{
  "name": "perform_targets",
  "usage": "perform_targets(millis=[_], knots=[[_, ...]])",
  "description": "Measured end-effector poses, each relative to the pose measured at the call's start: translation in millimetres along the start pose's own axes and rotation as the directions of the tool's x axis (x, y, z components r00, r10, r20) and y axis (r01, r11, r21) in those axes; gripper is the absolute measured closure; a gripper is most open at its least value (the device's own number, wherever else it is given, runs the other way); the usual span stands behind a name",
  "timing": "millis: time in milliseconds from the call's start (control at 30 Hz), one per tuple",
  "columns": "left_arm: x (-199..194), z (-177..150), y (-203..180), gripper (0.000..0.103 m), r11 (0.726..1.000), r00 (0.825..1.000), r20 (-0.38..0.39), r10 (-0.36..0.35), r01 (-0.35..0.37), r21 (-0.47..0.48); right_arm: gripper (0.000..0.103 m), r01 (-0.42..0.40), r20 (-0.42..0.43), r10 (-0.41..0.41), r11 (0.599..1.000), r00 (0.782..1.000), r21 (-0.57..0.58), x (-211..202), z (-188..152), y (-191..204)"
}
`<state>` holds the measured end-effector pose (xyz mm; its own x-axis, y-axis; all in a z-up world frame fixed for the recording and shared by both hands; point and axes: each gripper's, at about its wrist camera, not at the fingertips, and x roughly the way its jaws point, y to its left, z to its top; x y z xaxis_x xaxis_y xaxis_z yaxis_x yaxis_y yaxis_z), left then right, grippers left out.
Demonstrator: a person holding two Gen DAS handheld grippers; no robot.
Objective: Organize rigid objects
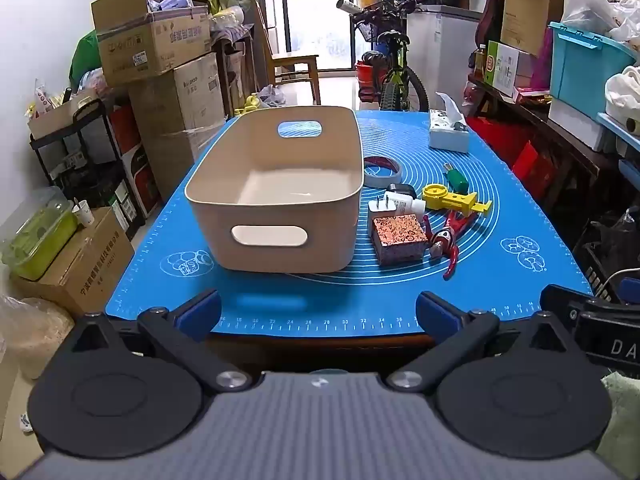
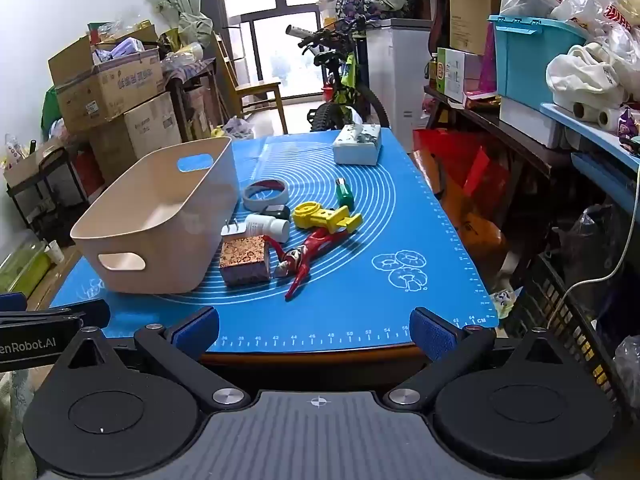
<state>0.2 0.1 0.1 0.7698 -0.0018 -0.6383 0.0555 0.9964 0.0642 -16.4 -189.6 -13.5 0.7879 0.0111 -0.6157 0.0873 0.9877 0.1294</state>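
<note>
A beige plastic bin [image 1: 240, 204] [image 2: 160, 256] with handle holes stands empty on the left half of the blue mat [image 1: 360, 300] [image 2: 360, 300]. Right of it lies a cluster: a patterned square box [image 1: 398, 240] [image 2: 244, 262], a red toy figure [image 1: 450, 240] [image 2: 306, 258], a yellow plastic part [image 1: 452, 198] [image 2: 324, 216], a white bottle [image 1: 402, 204] [image 2: 268, 226], a white plug [image 1: 376, 210], a green-handled tool [image 1: 456, 178] [image 2: 345, 194] and a tape ring [image 1: 382, 172] [image 2: 265, 196]. My left gripper [image 1: 318, 314] and right gripper [image 2: 316, 332] hover open and empty at the table's near edge.
A white tissue box [image 1: 448, 132] [image 2: 357, 145] sits at the mat's far end. Stacked cardboard boxes [image 1: 160, 64] crowd the left, shelves with a teal crate [image 2: 528, 56] the right. A bicycle [image 1: 394, 76] and a wooden chair [image 2: 256, 92] stand beyond the table.
</note>
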Motion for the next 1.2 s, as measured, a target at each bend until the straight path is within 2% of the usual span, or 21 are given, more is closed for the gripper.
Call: perform_targets(millis=[1200], knots=[[-1.0,0.0,-1.9,0.001,1.0,1.0,0.012,0.009,-0.009,0.026,0.002,0.011,-0.002,-0.011,1.0,1.0,-0.012,1.3,0.2,3.8]])
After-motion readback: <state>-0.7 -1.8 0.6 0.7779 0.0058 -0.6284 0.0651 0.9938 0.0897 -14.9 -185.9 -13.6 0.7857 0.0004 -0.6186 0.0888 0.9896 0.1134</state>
